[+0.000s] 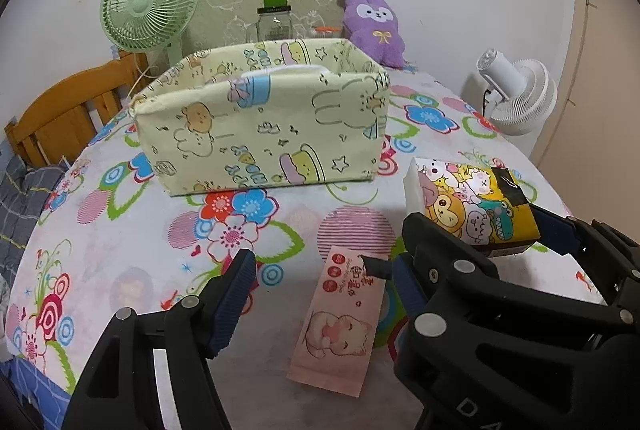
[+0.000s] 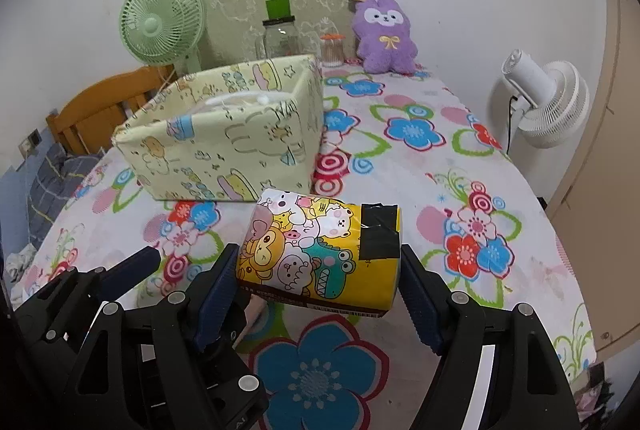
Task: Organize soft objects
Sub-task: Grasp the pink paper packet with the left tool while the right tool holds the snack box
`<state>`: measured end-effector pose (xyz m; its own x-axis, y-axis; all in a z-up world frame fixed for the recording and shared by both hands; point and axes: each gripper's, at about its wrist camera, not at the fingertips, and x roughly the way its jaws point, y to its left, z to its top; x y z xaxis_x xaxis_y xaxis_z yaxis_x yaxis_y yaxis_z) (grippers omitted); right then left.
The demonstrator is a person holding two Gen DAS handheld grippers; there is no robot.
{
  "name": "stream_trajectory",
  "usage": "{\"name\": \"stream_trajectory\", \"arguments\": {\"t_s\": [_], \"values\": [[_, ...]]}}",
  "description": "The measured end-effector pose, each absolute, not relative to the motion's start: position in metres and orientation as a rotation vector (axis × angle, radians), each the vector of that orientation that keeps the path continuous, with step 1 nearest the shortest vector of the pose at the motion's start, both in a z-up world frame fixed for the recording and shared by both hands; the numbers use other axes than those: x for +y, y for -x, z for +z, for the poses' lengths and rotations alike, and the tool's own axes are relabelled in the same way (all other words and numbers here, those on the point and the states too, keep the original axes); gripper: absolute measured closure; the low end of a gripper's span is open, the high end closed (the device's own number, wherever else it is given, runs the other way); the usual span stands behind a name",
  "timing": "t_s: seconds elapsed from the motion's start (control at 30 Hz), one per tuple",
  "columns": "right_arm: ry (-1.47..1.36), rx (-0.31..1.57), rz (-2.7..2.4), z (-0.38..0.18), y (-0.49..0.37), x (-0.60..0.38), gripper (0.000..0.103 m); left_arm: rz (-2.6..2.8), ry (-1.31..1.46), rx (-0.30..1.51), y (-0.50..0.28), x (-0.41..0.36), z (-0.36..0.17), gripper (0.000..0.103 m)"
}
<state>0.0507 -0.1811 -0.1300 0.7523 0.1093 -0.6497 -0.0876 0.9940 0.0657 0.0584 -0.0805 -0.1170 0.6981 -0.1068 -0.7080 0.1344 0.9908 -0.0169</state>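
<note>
**Tissue pack gripped at the front of the bed, fabric bin behind**

The pale yellow fabric storage bin printed with cartoon rabbits and cakes (image 1: 264,121) stood on the flower-patterned bedsheet (image 1: 120,230), at about twelve o'clock from both grippers. Inside it, only the top of something white (image 1: 288,71) showed over the rim; what it was could not be told.

The right gripper (image 2: 320,278) had its blue-padded jaws standing wide and pressed against both ends of the yellow cartoon-animal tissue pack patched with black tape (image 2: 320,250), which it held just off the sheet, near the bin's front wall. In the left wrist view this pack sat at about three o'clock.

The left gripper (image 1: 320,290) had its jaws spread apart with nothing gripped. Between them, flat on the sheet, lay a slim pink packet printed with a kitten (image 1: 340,322); its upper right edge ran under the right gripper's near finger, which crossed in front of the left gripper's right pad.

Behind the bin, along the wall at twelve o'clock, stood a mint green desk fan (image 1: 148,3), a clear glass jar with a black lid (image 1: 274,23), a small clear tub with an orange lid (image 2: 333,49) and a purple plush rabbit (image 2: 386,37). A white floor fan (image 2: 548,101) stood off the bed at two o'clock, and a wooden bed frame (image 1: 68,109) showed at ten o'clock.
</note>
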Motion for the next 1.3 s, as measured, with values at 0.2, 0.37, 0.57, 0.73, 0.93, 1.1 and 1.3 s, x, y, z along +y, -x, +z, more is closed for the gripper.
{"name": "stream_trajectory", "arguments": {"t_s": [0.2,0.37,0.57,0.73,0.93,1.1,1.3], "values": [[-0.028,0.741,0.096,-0.144,-0.052,-0.183,0.025,-0.145,-0.046,0.807,-0.058,-0.084,-0.129,0.030],[-0.015,0.763,0.083,-0.152,-0.053,-0.183,0.024,-0.161,-0.048,0.823,-0.058,-0.086,-0.138,0.030],[-0.021,0.789,0.067,-0.162,-0.057,-0.185,0.025,-0.171,-0.064,0.826,-0.058,-0.088,-0.145,0.030],[-0.018,0.788,0.062,-0.163,-0.059,-0.185,0.025,-0.184,-0.059,0.824,-0.056,-0.089,-0.145,0.039],[-0.040,0.791,0.069,-0.163,-0.059,-0.187,0.024,-0.210,-0.053,0.833,-0.057,-0.092,-0.142,0.063],[-0.048,0.794,0.067,-0.162,-0.062,-0.187,0.024,-0.196,-0.049,0.841,-0.060,-0.091,-0.140,0.065],[-0.045,0.773,0.077,-0.154,-0.066,-0.181,0.024,-0.178,-0.038,0.837,-0.065,-0.083,-0.130,0.065]]}}
